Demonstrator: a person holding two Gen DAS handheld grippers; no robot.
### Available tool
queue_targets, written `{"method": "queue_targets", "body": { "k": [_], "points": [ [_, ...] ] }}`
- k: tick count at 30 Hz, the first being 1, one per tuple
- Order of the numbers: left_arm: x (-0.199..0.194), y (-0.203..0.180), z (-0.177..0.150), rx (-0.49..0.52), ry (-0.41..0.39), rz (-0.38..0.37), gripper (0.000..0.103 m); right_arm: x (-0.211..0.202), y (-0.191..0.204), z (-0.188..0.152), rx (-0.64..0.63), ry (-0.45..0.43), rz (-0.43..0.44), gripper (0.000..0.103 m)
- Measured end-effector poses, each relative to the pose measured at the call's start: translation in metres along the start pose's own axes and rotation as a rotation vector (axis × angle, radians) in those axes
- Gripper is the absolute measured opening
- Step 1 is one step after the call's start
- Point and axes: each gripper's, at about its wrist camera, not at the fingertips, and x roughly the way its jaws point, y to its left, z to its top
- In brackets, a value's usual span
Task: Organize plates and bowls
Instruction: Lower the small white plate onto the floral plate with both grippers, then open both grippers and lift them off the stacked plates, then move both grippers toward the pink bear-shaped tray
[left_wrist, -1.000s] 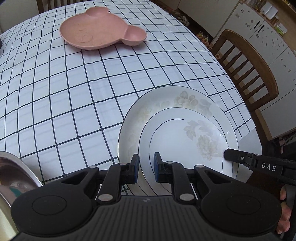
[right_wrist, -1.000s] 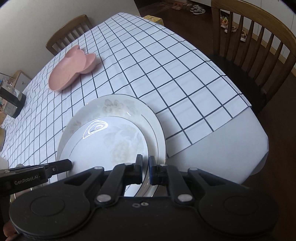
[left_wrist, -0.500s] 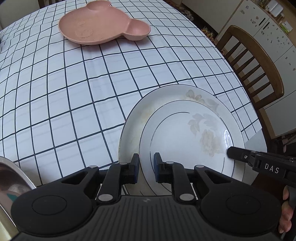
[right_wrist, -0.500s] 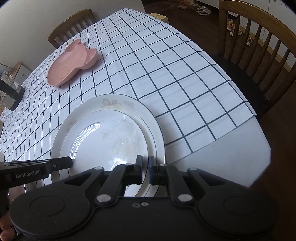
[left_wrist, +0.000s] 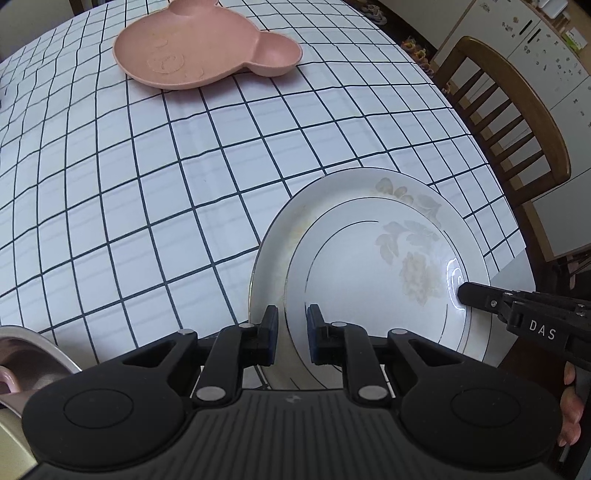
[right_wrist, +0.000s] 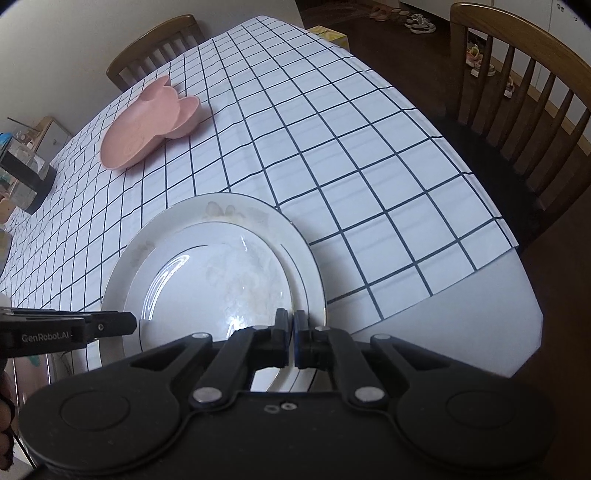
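Clamped on opposite rims of the stacked plates (left_wrist: 369, 266), left gripper (left_wrist: 291, 334) and right gripper (right_wrist: 294, 338): best carried level and in step, clear of the tablecloth (left_wrist: 166, 184), toward the pink dish (left_wrist: 207, 48) well beyond.

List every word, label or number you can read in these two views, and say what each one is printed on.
"DAS": on the side of the right gripper, seen in the left wrist view.
"GenRobot.AI": on the side of the left gripper, seen in the right wrist view.
Small marks on the white cabinet doors: too small to read.
The plates carry flower patterns only, no text.
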Motion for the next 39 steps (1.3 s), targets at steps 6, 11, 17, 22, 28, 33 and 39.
{"method": "queue_targets", "body": {
  "k": [6, 11, 17, 22, 28, 33, 39],
  "points": [
    [-0.025, 0.002, 0.001, 0.001, -0.053, -0.009, 0.015, -0.009, 0.0, 0.001, -0.016, 0.008, 0.01, 0.014],
    [-0.053, -0.004, 0.005, 0.028, -0.131, -0.011, 0.016, -0.033, 0.016, 0.009, -0.09, -0.027, 0.028, 0.02],
    [-0.083, -0.005, 0.012, 0.038, -0.223, -0.014, 0.016, -0.056, 0.037, 0.031, -0.146, -0.072, 0.053, 0.029],
    [-0.102, 0.0, 0.023, 0.038, -0.279, -0.01, 0.017, -0.064, 0.055, 0.051, -0.179, -0.106, 0.067, 0.036],
    [-0.121, 0.01, 0.036, 0.023, -0.343, 0.003, 0.037, -0.071, 0.075, 0.073, -0.205, -0.151, 0.081, 0.046],
    [-0.134, 0.02, 0.048, 0.013, -0.397, 0.033, 0.059, -0.074, 0.091, 0.087, -0.224, -0.179, 0.087, 0.054],
    [-0.136, 0.039, 0.075, 0.008, -0.419, 0.081, 0.075, -0.068, 0.111, 0.102, -0.239, -0.215, 0.08, 0.075]
  ]
}}
